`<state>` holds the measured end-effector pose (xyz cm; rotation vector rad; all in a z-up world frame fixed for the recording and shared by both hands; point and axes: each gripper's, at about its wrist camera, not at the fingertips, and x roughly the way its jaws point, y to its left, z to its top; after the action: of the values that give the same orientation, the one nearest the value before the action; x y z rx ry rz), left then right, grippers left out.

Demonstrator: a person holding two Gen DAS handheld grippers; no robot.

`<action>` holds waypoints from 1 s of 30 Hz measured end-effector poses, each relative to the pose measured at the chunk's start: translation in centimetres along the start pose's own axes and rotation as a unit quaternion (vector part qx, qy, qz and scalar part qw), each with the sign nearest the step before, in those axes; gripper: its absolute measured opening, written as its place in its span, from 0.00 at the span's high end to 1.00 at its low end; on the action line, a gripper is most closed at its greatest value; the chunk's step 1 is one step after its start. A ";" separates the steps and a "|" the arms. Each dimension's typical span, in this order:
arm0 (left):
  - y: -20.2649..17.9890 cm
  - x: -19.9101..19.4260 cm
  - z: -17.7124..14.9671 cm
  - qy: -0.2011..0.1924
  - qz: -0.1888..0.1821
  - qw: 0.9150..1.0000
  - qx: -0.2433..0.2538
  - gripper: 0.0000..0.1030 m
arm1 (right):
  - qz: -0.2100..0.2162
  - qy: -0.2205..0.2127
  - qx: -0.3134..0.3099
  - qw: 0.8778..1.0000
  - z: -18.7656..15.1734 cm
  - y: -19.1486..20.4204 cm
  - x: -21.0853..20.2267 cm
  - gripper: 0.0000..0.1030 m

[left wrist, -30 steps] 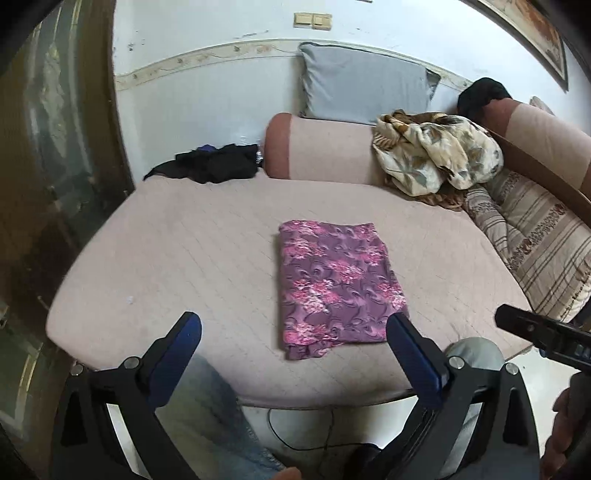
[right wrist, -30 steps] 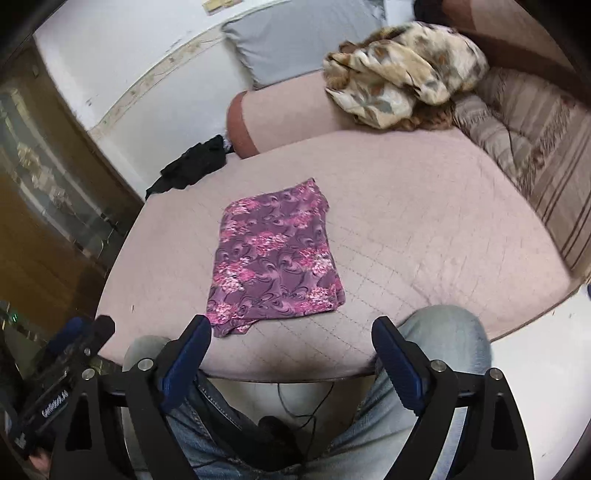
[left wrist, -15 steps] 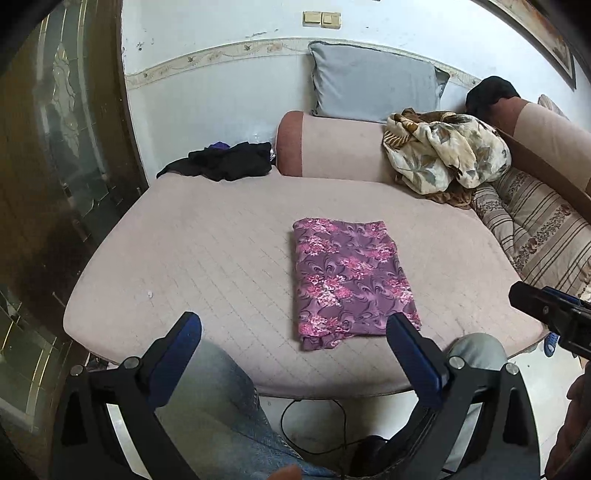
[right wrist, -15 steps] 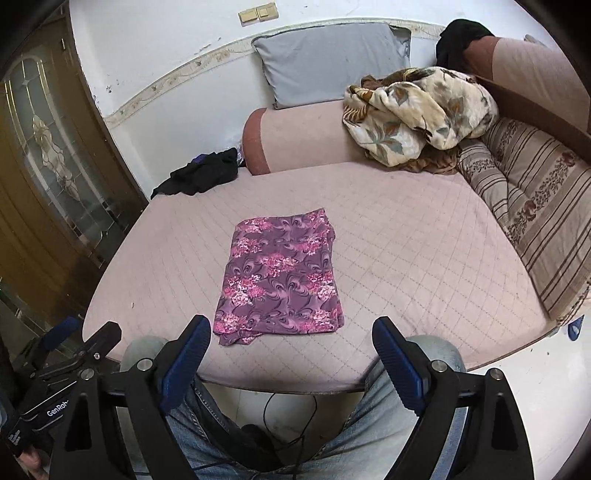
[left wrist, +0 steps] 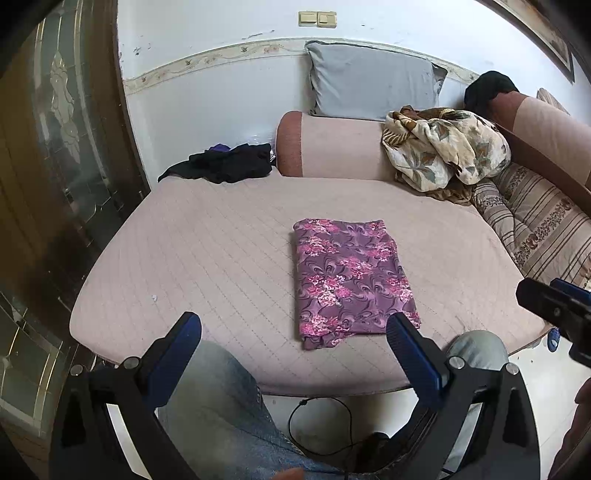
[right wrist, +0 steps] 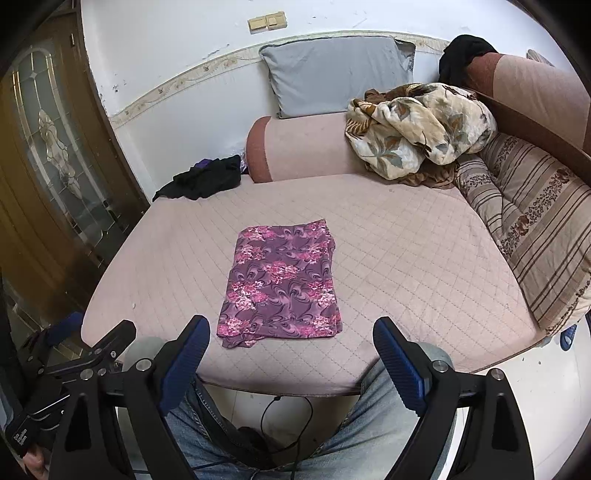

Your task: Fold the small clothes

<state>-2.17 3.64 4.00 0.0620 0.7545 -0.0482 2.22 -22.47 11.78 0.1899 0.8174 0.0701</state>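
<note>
Left wrist view shows, nearest the lens at the bottom of the frame, the left gripper (left wrist: 293, 328) with its two blue-padded fingers spread wide apart and nothing between them. Beneath the fingers, a person's knees in blue jeans (left wrist: 221, 398) press against the front edge of a pink quilted mattress (left wrist: 207, 251), and a black cable (left wrist: 317, 424) lies on the white floor between the legs. At the right edge of this frame, the right gripper (left wrist: 557, 310) appears as a dark shape; in the right wrist view it (right wrist: 291, 332) sits at the bottom of the frame, fingers likewise splayed and empty. Just beyond the fingertips, in the middle of both frames, a purple floral cloth (left wrist: 351, 280) lies folded into a neat rectangle, flat on the mattress near its front edge, touching neither gripper. Farther back, toward the upper left, a heap of black clothes (left wrist: 225, 168) rests at the mattress's far corner beside a pink bolster (left wrist: 332, 147). In the upper right, a crumpled cream floral blanket (left wrist: 443, 147) sits against the bolster, with striped cushions (left wrist: 535, 225) along the right side. A grey pillow (left wrist: 369, 81) leans on the white wall at the top, under a pair of light switches (left wrist: 317, 19). A wooden door with patterned glass (left wrist: 62, 129) fills the left edge.
</note>
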 end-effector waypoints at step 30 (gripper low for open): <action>0.5 -1.8 0.7 -0.014 -0.013 1.000 -0.003 0.03 | 0.005 -0.002 -0.016 1.000 0.1 1.3 -0.6 0.09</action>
<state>-3.01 4.11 5.80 0.0451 0.7281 -0.0707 1.94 -21.27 12.54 0.1631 0.8114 0.0920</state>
